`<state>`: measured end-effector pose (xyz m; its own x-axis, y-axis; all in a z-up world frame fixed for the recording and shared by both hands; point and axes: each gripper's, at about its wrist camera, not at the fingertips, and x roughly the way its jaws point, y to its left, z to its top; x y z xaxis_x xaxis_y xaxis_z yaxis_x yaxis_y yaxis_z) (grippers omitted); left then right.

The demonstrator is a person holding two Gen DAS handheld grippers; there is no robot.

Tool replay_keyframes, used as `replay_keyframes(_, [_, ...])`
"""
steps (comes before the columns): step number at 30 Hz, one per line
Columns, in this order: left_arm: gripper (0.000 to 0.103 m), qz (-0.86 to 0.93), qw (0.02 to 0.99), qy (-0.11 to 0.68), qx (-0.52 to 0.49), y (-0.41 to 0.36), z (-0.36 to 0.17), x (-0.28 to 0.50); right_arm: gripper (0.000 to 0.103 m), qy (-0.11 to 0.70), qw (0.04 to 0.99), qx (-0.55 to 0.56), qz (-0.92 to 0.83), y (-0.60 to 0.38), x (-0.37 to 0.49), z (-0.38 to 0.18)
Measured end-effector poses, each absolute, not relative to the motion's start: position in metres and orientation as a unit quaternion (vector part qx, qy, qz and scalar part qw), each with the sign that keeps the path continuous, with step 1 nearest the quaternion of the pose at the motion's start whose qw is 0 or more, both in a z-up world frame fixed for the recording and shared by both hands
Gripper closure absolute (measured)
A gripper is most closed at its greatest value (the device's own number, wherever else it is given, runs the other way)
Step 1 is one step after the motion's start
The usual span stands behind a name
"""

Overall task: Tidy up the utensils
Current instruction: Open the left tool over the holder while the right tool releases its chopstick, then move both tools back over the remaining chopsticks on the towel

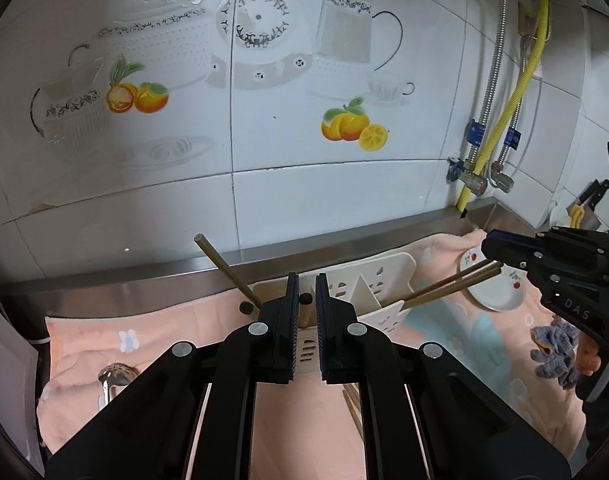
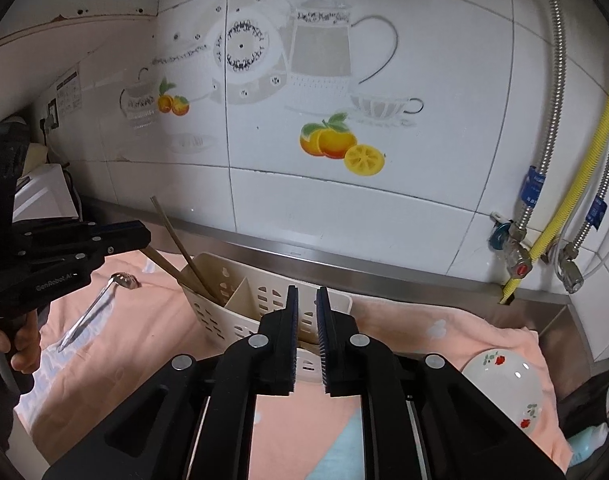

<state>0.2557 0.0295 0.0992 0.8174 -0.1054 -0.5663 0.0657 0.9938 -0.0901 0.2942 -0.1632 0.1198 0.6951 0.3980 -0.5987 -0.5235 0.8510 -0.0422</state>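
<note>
- Furthest left, a metal slotted spoon (image 2: 122,279), flat on the peach towel (image 1: 84,344), well apart from the caddy.
- Next, the left gripper (image 1: 307,284), aimed down at the caddy's near wall. Jaws drawn all but together, only a thin slit left, nothing seen in that slit from its own camera.
- Just beside its left finger, a single chopstick (image 1: 220,264), leaning up and to the left out of the caddy's left compartment.
- From the right wrist view, a second chopstick (image 2: 164,265), running from under the left gripper's tip into that same compartment. Gripped or merely passing beneath: cannot tell.
- At centre, the white slotted utensil caddy (image 1: 388,268), tilted on the towel near the steel ledge (image 1: 144,272) at the foot of the tiled wall, with a divider between its compartments.
- To its right, a pair of chopsticks (image 1: 444,284), slanting up and rightward out of the right compartment, upper ends just under the right gripper's tip. Touching or not: cannot tell.
- Behind those ends, a white flowered plate (image 1: 500,296) on the towel.
- Then the right gripper (image 2: 307,292), held by a hand (image 1: 586,360). Jaws narrowly apart, nothing visible between the pads.
- Beside that hand, a blue-grey rag (image 1: 552,352).
- Far right, a yellow hose (image 1: 504,120) against the wall.
</note>
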Motion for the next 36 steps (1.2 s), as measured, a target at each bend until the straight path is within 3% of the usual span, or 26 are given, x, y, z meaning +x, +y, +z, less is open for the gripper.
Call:
replay_keyframes(5, [0.073,-0.043,0.956,0.287,-0.037,0.030,0.103,0.238,0.082,0.288,0.917,-0.098,0.260,-0.172,0.271,0.122])
replay_keyframes(8, [0.069,-0.048,0.958,0.280,-0.042,0.030,0.102,0.219,0.080,0.286,0.916,-0.098,0.265,-0.176,0.253,0.114])
replay_keyframes(10, [0.057,-0.046,0.958,0.278,-0.044,0.030,0.099,0.207,0.079,0.288,0.913,-0.098,0.270,-0.177,0.240,0.106])
replay_keyframes(13, [0.052,-0.049,0.959,0.277,-0.043,0.028,0.092,0.190,0.075,0.297,0.910,-0.101,0.272,-0.179,0.223,0.089])
replay_keyframes(20, [0.022,-0.035,0.956,0.286,-0.053,0.030,0.060,0.151,0.070,0.336,0.898,-0.108,0.263,-0.182,0.187,0.032])
replay_keyframes(24, [0.012,-0.022,0.952,0.298,-0.063,0.034,0.039,0.133,0.070,0.368,0.887,-0.101,0.259,-0.183,0.174,-0.005])
replay_keyframes(36, [0.005,0.015,0.939,0.329,-0.098,0.050,-0.004,0.101,0.070,0.413,0.874,-0.099,0.238,-0.178,0.150,-0.067])
